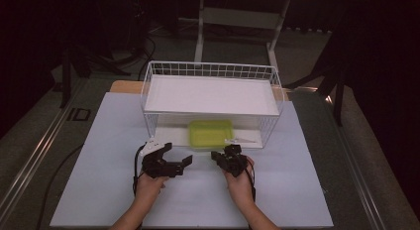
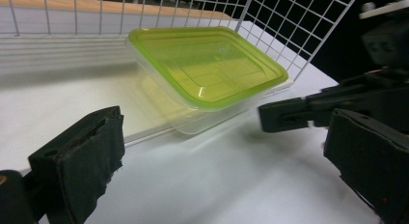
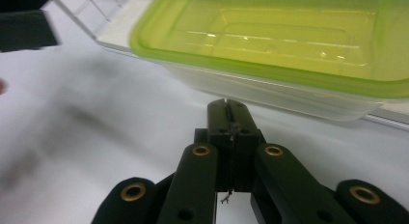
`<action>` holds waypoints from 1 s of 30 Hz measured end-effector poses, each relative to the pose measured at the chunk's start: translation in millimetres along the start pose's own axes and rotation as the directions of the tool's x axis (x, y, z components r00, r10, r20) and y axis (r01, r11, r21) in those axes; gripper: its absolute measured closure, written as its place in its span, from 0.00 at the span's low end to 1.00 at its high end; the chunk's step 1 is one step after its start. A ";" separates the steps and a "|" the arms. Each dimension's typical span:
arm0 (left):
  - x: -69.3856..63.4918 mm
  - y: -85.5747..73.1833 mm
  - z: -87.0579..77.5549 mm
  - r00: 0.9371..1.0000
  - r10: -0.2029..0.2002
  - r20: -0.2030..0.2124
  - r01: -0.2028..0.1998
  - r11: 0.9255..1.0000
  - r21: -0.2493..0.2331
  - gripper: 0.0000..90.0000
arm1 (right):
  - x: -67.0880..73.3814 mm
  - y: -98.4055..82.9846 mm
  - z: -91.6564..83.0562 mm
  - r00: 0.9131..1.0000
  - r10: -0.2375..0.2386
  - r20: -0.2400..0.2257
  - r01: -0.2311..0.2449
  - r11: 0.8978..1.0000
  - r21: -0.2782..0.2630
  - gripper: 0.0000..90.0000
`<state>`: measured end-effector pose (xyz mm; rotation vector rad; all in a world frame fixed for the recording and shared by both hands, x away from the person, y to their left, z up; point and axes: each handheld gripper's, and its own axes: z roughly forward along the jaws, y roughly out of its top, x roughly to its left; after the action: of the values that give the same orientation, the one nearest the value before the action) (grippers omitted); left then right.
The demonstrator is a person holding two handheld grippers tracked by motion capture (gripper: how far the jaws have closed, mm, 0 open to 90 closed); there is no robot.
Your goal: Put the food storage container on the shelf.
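A clear plastic box with a lime-green lid [image 1: 210, 133] sits on the white lower board of a wire rack [image 1: 148, 79], at its open front. My left gripper [image 1: 177, 153] stands open just in front of the box and to its left, nothing between its pads. In the left gripper view the box [image 2: 207, 64] lies ahead between the wide-apart jaws of my left gripper [image 2: 226, 142]. My right gripper [image 1: 215, 155] is shut and empty, its tip [image 3: 227, 105] close to the box's front wall [image 3: 289, 35], apart from it. The right gripper's closed tip [image 2: 272, 118] points in from the right.
The white wire rack has a white shelf board [image 1: 210, 93] on top, above the box. A white mat [image 1: 114, 190] covers the table under both hands. Dark floor, a stand's legs [image 1: 200, 36] and cables lie beyond the table.
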<state>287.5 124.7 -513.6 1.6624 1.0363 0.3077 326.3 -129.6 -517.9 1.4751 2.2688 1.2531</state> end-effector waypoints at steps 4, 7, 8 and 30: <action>-2.3 -2.4 -2.9 0.999 0.030 -0.014 -0.030 0.999 -0.011 0.02 | -2.1 3.4 9.7 1.000 0.021 0.016 -0.021 1.000 -0.003 1.00; -2.8 -4.0 -3.7 0.999 0.035 -0.007 -0.035 0.999 -0.017 0.02 | -3.0 7.6 14.2 0.999 0.027 0.024 -0.027 1.000 -0.010 1.00; -2.9 -4.2 -4.0 0.999 0.042 -0.006 -0.042 0.999 -0.018 0.02 | -3.2 8.8 15.1 0.999 0.028 0.024 -0.028 1.000 -0.012 1.00; -9.9 -4.5 -5.1 0.993 0.122 -0.009 -0.122 0.990 -0.077 0.02 | -20.0 45.6 38.9 0.994 0.090 0.054 -0.086 0.994 -0.072 0.99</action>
<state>276.2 120.7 -512.8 1.6587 0.9166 0.4267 388.1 -116.9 -516.0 1.5811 2.1235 1.2823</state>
